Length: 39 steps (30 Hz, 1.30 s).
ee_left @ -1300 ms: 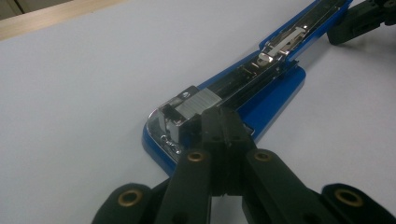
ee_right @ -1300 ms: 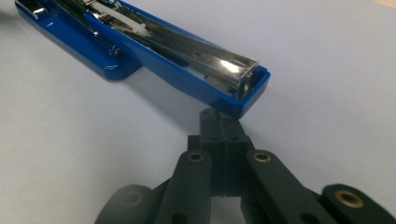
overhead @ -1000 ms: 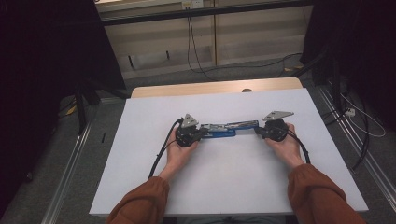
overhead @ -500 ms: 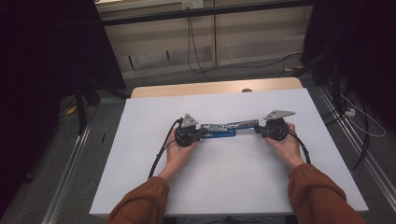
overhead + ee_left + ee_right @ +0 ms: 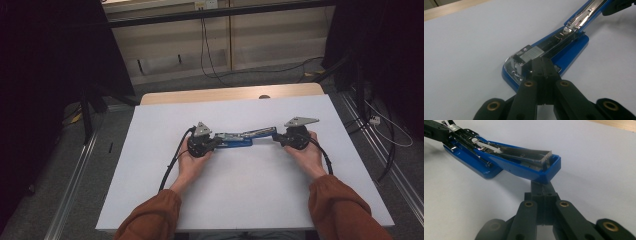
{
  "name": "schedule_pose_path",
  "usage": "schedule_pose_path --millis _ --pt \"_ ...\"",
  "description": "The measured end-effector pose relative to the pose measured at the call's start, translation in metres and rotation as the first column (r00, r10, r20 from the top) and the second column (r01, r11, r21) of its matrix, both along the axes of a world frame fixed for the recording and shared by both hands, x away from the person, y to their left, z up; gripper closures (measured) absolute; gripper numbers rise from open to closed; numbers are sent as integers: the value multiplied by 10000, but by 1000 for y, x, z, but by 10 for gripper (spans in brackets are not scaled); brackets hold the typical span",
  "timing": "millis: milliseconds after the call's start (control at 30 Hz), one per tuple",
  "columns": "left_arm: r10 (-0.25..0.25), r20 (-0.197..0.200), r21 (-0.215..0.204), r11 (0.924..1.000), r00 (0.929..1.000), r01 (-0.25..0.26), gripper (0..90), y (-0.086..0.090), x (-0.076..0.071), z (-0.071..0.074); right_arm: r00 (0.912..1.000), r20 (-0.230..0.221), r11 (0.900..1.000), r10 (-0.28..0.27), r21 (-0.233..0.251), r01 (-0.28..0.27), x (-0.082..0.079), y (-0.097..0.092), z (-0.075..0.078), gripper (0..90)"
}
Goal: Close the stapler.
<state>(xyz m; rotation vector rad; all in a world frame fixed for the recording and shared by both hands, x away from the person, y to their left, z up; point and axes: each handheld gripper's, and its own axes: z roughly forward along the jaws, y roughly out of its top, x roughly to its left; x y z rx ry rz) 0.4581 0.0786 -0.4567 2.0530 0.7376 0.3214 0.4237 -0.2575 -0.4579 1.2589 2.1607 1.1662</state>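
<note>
A blue stapler [image 5: 235, 138] lies swung open on the white table top [image 5: 150, 165], its base flat and its lid stretched out to the right. My left gripper [image 5: 216, 141] is shut, and in the left gripper view its tips [image 5: 541, 62] rest against the front end of the metal staple channel [image 5: 529, 56]. My right gripper [image 5: 276, 138] is shut too; in the right gripper view its tips [image 5: 541, 187] sit just under the raised end of the blue lid [image 5: 524, 168]. Nothing is pinched between either pair of jaws. A hand holds each gripper.
A wooden strip [image 5: 225, 94] borders the table's far edge. Cables [image 5: 210, 60] run over the floor beyond it, and metal rails [image 5: 75, 200] flank both sides. Dark curtains [image 5: 45, 60] hang at the left and right. Bare white surface surrounds the stapler.
</note>
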Motion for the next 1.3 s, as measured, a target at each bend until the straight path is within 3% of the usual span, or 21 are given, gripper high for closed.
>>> schedule_pose_path --millis 267,667,767,967,1100,1300 --pt "-28 -7 -31 10000 10000 28 900 1 0 0 9999 152 9997 71 213 -75 0 3 1 900" --pt "-29 2 56 10000 10000 29 900 2 1 1 9948 973 9959 297 821 -378 -4 6 9 888" --pt "-94 -161 -40 9999 9998 94 897 2 0 1 9937 1068 9948 346 912 -444 -5 7 11 871" --pt "-136 -416 -386 9992 9990 120 860 4 -4 5 9940 1018 9928 399 1083 -509 -6 7 10 764" --pt "-61 -522 -381 9993 9986 41 815 10 -5 8 9931 1078 9912 457 1191 -585 -7 8 12 683" --pt "214 -254 -566 9981 9994 -228 704 20 -7 11 9933 1066 9903 436 1269 -570 -8 10 12 517"
